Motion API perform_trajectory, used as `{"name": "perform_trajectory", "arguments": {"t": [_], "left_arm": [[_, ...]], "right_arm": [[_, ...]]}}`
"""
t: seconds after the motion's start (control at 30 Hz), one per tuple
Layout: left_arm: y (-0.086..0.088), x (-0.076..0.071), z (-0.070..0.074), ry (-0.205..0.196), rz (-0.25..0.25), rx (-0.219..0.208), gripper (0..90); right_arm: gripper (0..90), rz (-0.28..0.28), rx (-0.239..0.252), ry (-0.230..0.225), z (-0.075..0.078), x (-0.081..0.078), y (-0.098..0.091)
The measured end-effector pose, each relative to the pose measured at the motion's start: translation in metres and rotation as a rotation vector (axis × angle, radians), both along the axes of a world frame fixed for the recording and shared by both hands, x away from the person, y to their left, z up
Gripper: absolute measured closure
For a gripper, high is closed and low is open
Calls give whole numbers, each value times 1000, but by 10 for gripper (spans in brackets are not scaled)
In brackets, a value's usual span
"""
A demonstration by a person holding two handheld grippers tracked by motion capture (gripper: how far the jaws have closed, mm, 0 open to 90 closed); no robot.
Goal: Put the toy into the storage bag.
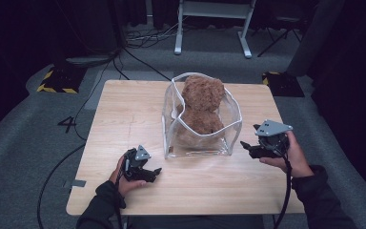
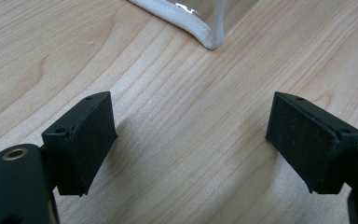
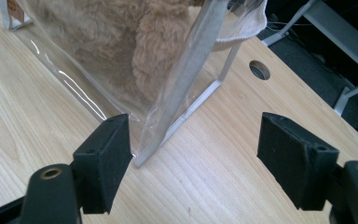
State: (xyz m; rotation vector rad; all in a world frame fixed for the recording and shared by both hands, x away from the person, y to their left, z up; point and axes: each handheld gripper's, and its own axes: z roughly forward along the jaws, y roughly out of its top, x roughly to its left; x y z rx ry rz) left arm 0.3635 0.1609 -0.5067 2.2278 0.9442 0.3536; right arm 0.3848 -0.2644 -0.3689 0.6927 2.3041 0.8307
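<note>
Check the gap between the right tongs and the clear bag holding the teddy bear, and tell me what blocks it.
Nothing visible does. The right tongs stand open at the near right corner of the clear bag, with only bare wooden table between them. The teddy bear sits inside the bag.

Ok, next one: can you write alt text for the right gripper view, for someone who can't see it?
The right gripper, its two black jaws wide open, points at the near corner of a clear plastic bag holding a brown plush teddy bear on a light wooden table. The bag's white-edged corner sits just beside one jaw; nothing is gripped.
</note>
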Motion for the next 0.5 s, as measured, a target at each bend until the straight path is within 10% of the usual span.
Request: {"name": "perform_trajectory", "arguments": {"t": [0.5], "left_arm": [[0,0,0,-2,0,-2,157]], "right_arm": [[265,-28,10,44,-22,2,-13]]}}
